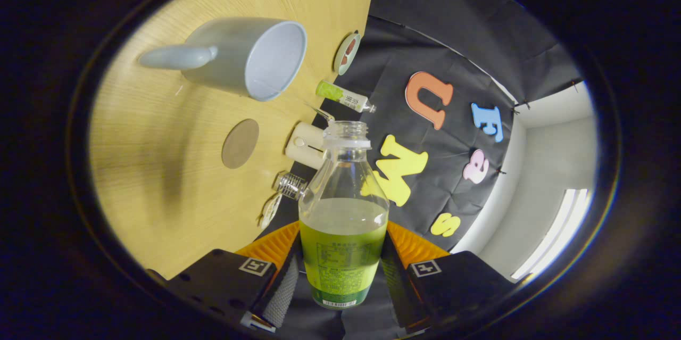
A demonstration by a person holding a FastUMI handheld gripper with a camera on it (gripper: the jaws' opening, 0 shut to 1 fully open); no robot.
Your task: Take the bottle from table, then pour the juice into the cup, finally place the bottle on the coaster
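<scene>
My gripper (340, 271) is shut on a clear bottle (343, 207) half full of green juice, both fingers pressing its lower body. The bottle has no cap and its open mouth points ahead of the fingers. The whole view is rolled, so the wooden table (159, 180) stands like a wall beside the bottle. A pale blue-grey cup (245, 58) with a handle sits on that table, beyond the fingers and off to the bottle's side, its inside looking empty. A round brown coaster (240, 143) lies on the table between the cup and the bottle's neck.
Along the table's far edge by the black cloth wall stand a small green-labelled bottle (345, 97), a cream-coloured dispenser (306, 144), a ribbed clear glass (291, 184) and a small round dish (347, 52). A white wall with a bright strip light (553, 233) lies beyond.
</scene>
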